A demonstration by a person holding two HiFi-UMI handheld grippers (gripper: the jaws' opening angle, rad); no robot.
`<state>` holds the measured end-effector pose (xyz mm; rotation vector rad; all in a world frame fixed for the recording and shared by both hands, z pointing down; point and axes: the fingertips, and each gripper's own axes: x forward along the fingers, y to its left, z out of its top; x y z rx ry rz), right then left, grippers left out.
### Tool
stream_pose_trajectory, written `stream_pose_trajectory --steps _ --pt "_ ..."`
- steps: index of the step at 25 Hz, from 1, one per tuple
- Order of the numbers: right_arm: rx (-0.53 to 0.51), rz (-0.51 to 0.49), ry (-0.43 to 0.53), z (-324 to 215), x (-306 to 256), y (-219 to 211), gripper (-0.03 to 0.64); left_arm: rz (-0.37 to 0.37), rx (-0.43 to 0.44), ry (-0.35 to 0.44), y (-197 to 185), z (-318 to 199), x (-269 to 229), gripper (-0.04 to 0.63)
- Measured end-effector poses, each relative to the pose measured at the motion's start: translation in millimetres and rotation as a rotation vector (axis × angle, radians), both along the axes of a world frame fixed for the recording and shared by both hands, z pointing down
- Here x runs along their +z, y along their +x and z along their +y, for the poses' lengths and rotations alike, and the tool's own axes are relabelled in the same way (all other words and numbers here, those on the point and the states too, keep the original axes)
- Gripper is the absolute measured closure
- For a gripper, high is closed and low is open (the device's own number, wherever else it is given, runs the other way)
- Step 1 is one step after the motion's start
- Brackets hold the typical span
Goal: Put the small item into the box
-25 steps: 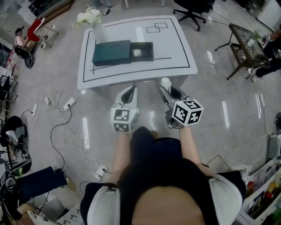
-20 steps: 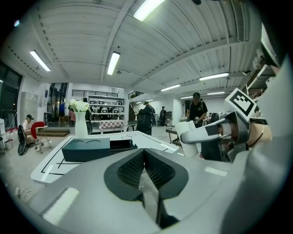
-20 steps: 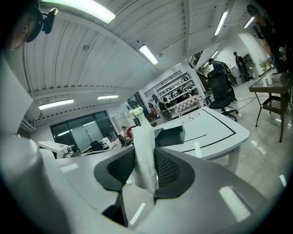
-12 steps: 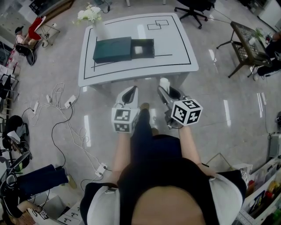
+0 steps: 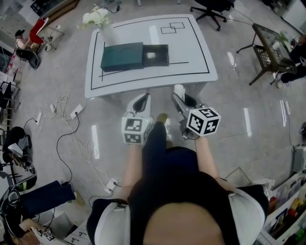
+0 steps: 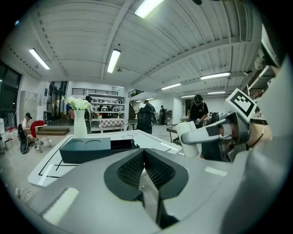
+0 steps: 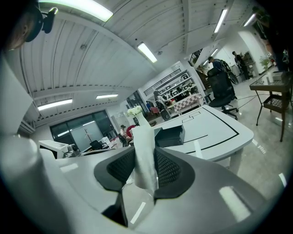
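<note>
A dark green box [image 5: 122,56] lies on the white table [image 5: 191,52], its drawer [image 5: 156,55] pulled out to the right with something pale inside. My right gripper [image 5: 180,97] is shut on a small white roll-shaped item [image 5: 179,90], held upright just short of the table's near edge. In the right gripper view the white item [image 7: 143,137] stands between the pads, with the box [image 7: 170,135] far ahead. My left gripper [image 5: 140,99] hangs beside it, shut and holding nothing. The left gripper view shows the box [image 6: 84,150] ahead and the white item [image 6: 187,137] at the right.
A vase of white flowers [image 5: 99,20] stands at the table's far left corner. Black lines mark rectangles on the tabletop. Cables and power strips [image 5: 71,124] lie on the floor at the left. An office chair [image 5: 210,9] and a dark side table [image 5: 267,48] stand at the right.
A foot has come forward on the floor between the grippers and the table has shifted slightly in view. Both grippers keep their pose, the right one still on the white item.
</note>
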<state>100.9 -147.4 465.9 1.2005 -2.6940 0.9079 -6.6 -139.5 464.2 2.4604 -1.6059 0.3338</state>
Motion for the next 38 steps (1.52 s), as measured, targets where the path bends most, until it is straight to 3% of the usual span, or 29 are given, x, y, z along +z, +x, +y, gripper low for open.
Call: stream_pose_trajectory --steps 38 --pt "0.022 0.019 -0.024 -146 1 -22 0.488 0.018 0.007 -0.022 -29 -151 -1 0.586"
